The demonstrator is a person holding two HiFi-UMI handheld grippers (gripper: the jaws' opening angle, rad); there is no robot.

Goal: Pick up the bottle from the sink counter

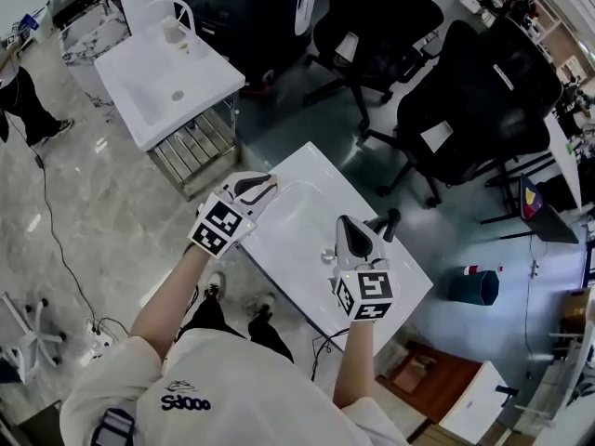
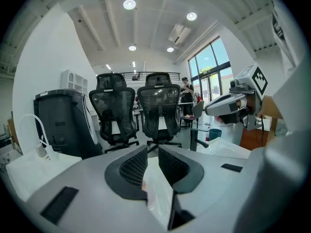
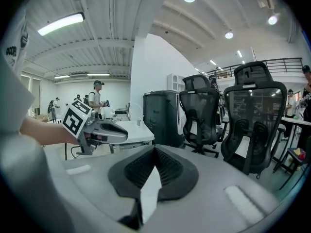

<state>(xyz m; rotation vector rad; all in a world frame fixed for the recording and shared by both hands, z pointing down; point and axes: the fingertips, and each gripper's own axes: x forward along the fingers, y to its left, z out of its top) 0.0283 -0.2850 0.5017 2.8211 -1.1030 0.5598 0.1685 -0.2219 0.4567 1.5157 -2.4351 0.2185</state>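
A white sink counter (image 1: 158, 82) with an arched faucet (image 1: 178, 9) stands at the far left. A small pale bottle (image 3: 138, 122) sits beside that faucet; in the head view the bottle (image 1: 173, 33) is only faintly visible. Both grippers hover over a nearer white counter (image 1: 297, 249), well away from the bottle. My left gripper (image 1: 263, 187) (image 2: 152, 152) points toward the far sink, its jaws a narrow gap apart with nothing between them. My right gripper (image 1: 347, 224) (image 3: 154, 149) has its tips touching and holds nothing.
Black mesh office chairs (image 1: 465, 100) stand beyond the near counter. A metal rack (image 1: 195, 151) sits under the far sink and a dark cabinet (image 3: 160, 115) behind it. A teal bin (image 1: 474, 286) and a floor cable (image 1: 51, 221) lie to the sides. A person (image 1: 23, 100) stands at far left.
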